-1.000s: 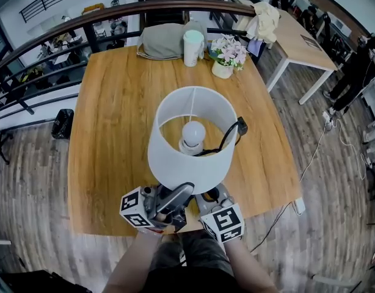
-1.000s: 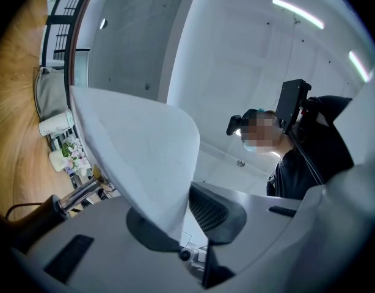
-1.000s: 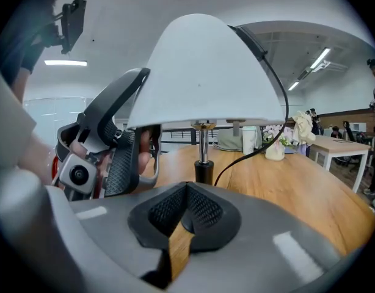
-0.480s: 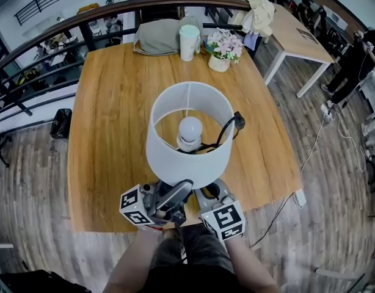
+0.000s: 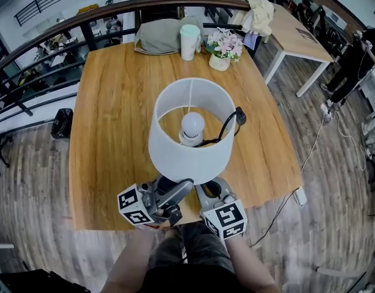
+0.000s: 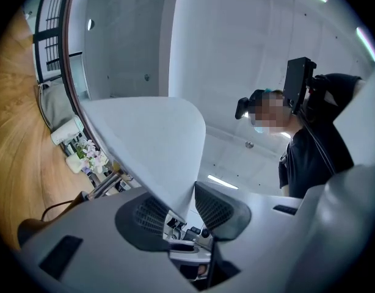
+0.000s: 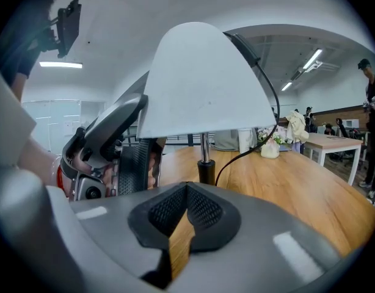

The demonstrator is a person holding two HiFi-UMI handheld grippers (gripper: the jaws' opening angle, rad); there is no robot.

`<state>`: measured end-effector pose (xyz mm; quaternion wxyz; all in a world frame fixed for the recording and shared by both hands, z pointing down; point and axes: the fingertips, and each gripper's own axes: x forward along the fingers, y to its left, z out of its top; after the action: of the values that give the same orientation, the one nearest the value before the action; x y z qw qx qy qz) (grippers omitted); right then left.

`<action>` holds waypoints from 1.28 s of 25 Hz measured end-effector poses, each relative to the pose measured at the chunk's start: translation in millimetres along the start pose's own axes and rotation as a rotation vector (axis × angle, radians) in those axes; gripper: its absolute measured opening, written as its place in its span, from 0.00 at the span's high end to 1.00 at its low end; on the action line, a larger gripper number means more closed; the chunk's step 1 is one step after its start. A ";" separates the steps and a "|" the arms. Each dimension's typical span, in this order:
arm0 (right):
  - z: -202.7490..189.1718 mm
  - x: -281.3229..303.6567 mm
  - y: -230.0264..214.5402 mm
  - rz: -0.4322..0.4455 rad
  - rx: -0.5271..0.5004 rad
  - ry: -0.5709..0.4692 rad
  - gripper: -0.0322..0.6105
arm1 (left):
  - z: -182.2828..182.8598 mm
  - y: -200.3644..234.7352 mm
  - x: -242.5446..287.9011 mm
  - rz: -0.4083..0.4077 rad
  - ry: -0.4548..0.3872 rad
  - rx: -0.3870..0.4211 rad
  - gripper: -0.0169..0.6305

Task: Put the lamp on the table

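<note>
The lamp (image 5: 189, 145) stands upright on the wooden table (image 5: 114, 121), with a white shade, a bulb (image 5: 192, 124) and a black cord (image 5: 227, 127). My left gripper (image 5: 175, 194) is at the shade's near lower rim. In the left gripper view the shade's edge (image 6: 151, 145) runs down between the jaws of the left gripper (image 6: 184, 209), which are opening, with a gap at the right pad. My right gripper (image 5: 207, 193) sits beside it, shut and empty. The right gripper (image 7: 186, 209) points at the lamp's stem (image 7: 204, 145) under the shade (image 7: 203, 90).
At the table's far edge sit a flower pot (image 5: 222, 47), a white cup (image 5: 189, 41) and a grey bag (image 5: 160, 36). A dark railing (image 5: 65, 29) curves behind. A second table (image 5: 297, 35) stands at the right, with people beyond. The table's front edge is just under my grippers.
The lamp keeps its spot on the table. Both grippers stay at its near side with almost no shift.
</note>
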<state>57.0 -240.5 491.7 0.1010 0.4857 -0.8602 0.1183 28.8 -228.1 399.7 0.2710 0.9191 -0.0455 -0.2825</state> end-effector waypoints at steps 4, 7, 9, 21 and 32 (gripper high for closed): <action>-2.9 -3.1 1.0 -0.007 0.009 -0.001 0.94 | -12.3 3.4 -8.9 0.049 0.059 0.017 0.81; -4.5 -5.1 1.4 -0.015 0.012 0.000 0.94 | -20.2 6.2 -16.0 0.078 0.093 0.021 0.81; -5.6 -6.2 1.9 -0.020 0.014 -0.002 0.94 | -25.3 8.0 -20.1 0.097 0.118 0.028 0.81; -12.7 -17.1 8.7 -0.038 0.025 -0.026 0.94 | -55.4 31.0 -46.9 0.330 0.284 0.138 0.98; -0.4 -30.4 26.2 -0.047 0.005 -0.091 0.94 | -50.9 30.8 -61.5 0.510 0.401 0.402 0.98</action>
<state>50.0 -202.6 480.5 0.0635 0.5110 -0.8519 0.0960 7.2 -215.6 481.6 0.1505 0.9501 -0.2731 -0.0060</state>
